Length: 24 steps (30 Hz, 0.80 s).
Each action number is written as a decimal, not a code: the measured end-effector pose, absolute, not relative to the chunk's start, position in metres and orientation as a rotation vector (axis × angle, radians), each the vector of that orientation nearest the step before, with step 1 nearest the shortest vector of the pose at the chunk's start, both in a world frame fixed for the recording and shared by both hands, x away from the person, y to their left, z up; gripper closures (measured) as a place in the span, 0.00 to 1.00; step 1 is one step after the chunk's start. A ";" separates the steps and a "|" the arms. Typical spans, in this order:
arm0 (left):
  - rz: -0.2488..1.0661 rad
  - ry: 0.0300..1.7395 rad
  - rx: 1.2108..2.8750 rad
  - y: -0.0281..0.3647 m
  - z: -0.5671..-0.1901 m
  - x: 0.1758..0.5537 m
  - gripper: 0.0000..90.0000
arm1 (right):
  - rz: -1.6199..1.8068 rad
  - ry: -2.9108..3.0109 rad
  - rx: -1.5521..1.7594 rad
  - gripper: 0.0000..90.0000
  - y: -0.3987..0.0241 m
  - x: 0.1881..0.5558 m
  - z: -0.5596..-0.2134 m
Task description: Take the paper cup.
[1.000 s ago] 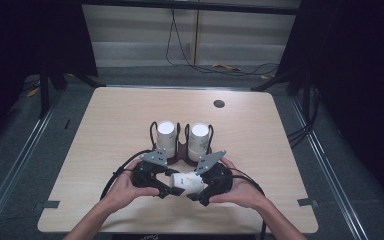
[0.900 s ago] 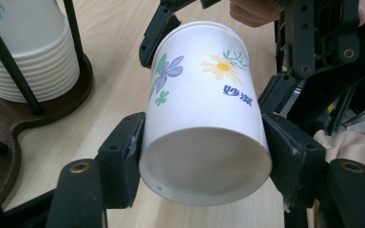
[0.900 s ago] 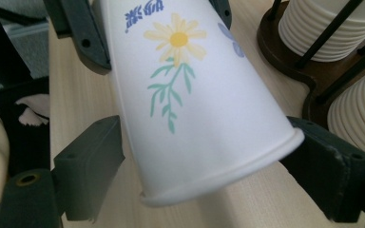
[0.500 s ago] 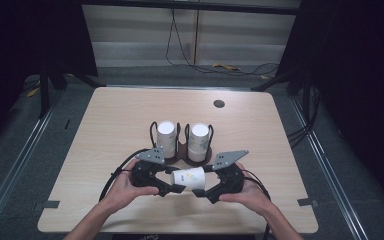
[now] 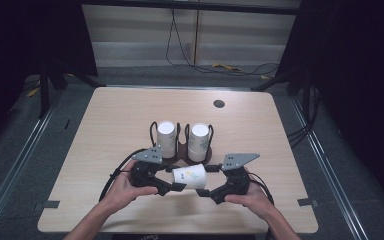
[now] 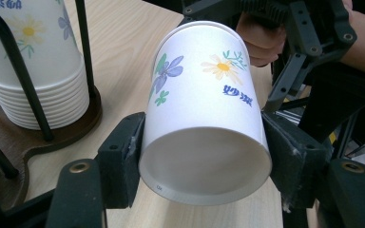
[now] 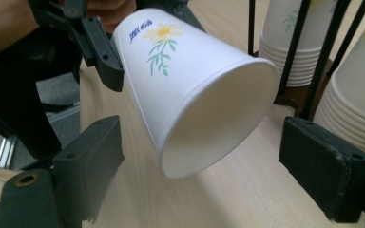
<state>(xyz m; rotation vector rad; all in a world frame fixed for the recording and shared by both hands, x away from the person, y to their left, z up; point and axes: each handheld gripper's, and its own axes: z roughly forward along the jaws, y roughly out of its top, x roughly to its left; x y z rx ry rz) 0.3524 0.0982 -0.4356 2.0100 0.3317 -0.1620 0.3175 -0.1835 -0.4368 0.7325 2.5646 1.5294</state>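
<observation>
We see the left gripper (image 5: 172,178) clamping the paper cup (image 5: 191,175); the right gripper's (image 5: 205,181) jaws stand wide around its rim.

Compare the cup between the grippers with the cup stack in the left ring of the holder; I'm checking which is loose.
The held cup is single and lies on its side, clamped by the left gripper; the left stack is many cups nested upright, mouths down, inside the wire holder. The held cup hangs clear of the table; the stack rests on the holder's base. Both are white with flower prints.
</observation>
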 end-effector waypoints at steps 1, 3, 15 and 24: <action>-0.164 0.329 2.010 0.098 -0.436 0.352 0.40 | 1.542 2.553 0.738 0.16 -0.185 0.318 -0.437; -0.161 0.324 2.007 0.097 -0.436 0.352 0.40 | 1.580 2.533 0.749 0.16 -0.188 0.318 -0.436; -0.159 0.316 1.969 0.101 -0.432 0.352 0.39 | 1.717 2.448 0.764 0.19 -0.193 0.319 -0.433; -0.159 0.305 1.934 0.105 -0.426 0.351 0.39 | 1.779 2.394 0.741 0.20 -0.194 0.318 -0.428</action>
